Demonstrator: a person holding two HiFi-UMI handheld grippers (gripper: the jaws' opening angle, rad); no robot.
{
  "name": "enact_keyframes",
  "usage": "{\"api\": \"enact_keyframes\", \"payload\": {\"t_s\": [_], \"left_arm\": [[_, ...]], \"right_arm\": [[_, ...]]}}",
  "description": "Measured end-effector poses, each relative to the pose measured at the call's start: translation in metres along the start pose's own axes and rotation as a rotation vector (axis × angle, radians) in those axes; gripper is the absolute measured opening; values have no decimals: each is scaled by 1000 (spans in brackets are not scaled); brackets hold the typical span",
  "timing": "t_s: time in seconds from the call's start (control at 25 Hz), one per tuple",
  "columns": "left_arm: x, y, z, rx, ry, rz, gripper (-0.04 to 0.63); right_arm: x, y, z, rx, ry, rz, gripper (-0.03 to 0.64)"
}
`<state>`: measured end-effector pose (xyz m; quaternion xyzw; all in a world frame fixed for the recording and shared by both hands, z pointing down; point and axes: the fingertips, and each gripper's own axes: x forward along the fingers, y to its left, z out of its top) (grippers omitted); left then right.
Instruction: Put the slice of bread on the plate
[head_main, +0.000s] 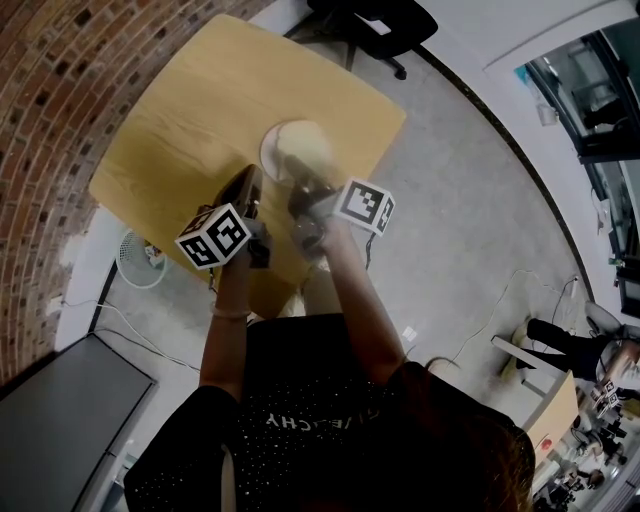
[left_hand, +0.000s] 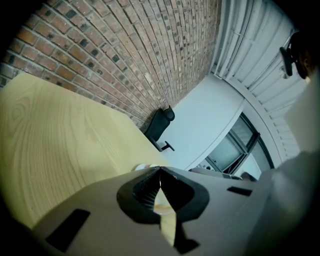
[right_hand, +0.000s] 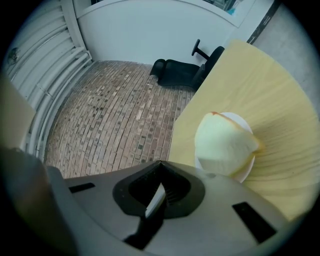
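A pale slice of bread (right_hand: 225, 145) lies on the white plate (right_hand: 248, 171), which stands on the wooden table (right_hand: 280, 110). In the head view the bread (head_main: 305, 150) covers most of the plate (head_main: 268, 152) near the table's middle. My right gripper (right_hand: 160, 162) is shut with nothing between its jaws; it sits just short of the plate's near rim, apart from the bread. My left gripper (left_hand: 160, 169) has its jaw tips together and holds nothing. It hovers over the table beside the plate (left_hand: 141, 167), whose edge peeks over its jaws. Both grippers (head_main: 252, 182) (head_main: 300, 195) sit at the plate's near side.
A brick wall (head_main: 60, 70) runs along the table's left side. A black office chair (head_main: 385, 25) stands beyond the far corner. A small white fan (head_main: 140, 260) and cables lie on the floor by the table's near left edge. The tabletop left of the plate is bare.
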<state>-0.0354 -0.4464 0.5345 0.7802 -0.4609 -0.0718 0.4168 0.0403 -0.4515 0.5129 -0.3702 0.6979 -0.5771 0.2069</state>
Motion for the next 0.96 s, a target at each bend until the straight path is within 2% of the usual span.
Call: {"api": "enact_keyframes", "payload": {"t_s": [0.96], "left_arm": [[-2,2,-9,-6,10,14,12]], "right_arm": [[4,-1,-12,46,56,32,14]]}}
